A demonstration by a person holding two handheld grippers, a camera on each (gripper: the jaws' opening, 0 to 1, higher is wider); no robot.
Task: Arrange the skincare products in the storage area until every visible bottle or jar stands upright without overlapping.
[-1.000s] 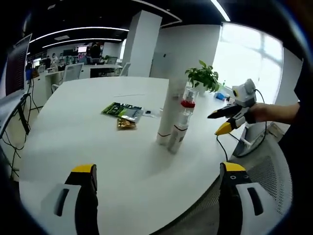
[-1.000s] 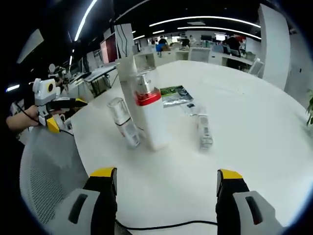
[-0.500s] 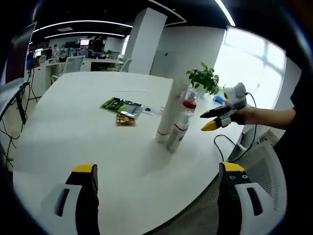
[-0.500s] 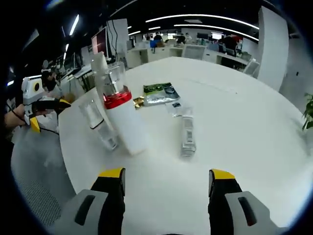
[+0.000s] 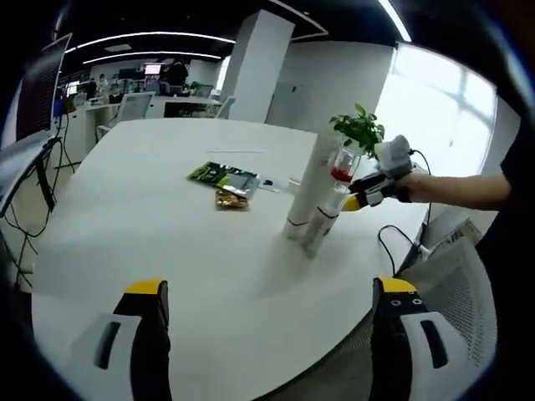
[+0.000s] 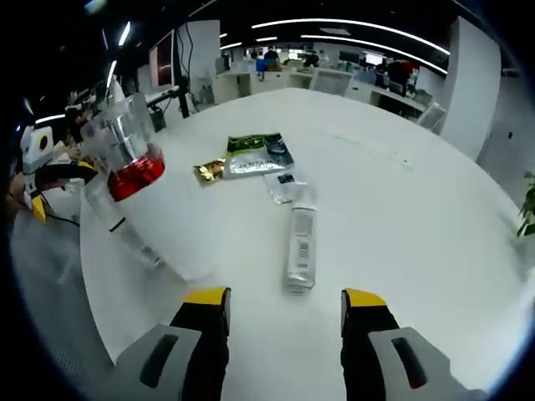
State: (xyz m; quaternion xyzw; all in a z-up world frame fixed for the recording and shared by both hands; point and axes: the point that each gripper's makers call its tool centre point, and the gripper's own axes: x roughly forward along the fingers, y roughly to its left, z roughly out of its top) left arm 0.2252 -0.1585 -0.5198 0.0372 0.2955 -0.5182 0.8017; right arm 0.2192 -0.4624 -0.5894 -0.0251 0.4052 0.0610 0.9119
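Three products stand close together on the white table (image 5: 167,251): a tall white tube (image 5: 308,194), a small clear-capped bottle (image 5: 323,225) in front of it, and a bottle with a red band (image 5: 341,174) behind. My left gripper (image 5: 269,288) is open and well short of them. My right gripper (image 5: 370,189), held by a hand, reaches in beside the red-banded bottle. In the right gripper view that white bottle with the red band (image 6: 163,221) looms close on the left. A white tube (image 6: 299,242) lies flat just beyond my open right gripper (image 6: 286,297).
A green packet (image 6: 255,154), a gold sachet (image 6: 209,171) and a small clear sachet (image 6: 284,188) lie farther out on the table. A potted plant (image 5: 359,129) stands behind the bottles. A mesh chair (image 5: 456,292) sits at the table's near edge, where a cable (image 5: 386,246) hangs.
My right gripper has moved in toward the bottles and the lying tube, and its jaws stand a little closer together. My left gripper has barely shifted.
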